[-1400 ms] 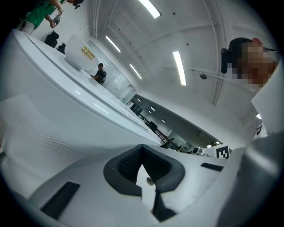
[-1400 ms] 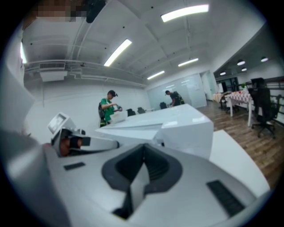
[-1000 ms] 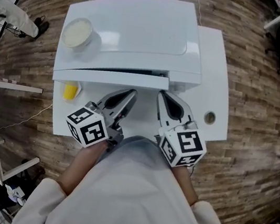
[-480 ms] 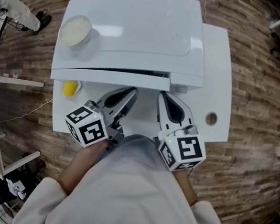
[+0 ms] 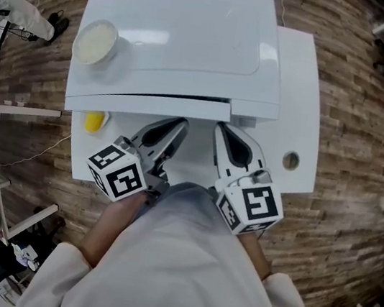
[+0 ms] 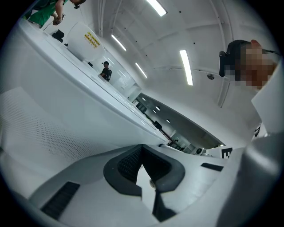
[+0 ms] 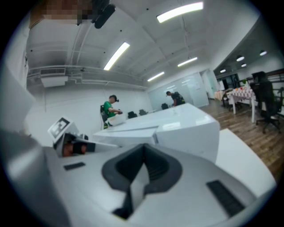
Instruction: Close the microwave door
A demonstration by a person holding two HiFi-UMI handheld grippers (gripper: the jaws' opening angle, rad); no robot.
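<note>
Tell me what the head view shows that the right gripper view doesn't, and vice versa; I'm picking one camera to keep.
Head view only: the yellow object and the round hole in the table. Right gripper view only: the ceiling lights and, close up, the right gripper with its jaws together on nothing. Both: the microwave, the left gripper and the right gripper itself.
</note>
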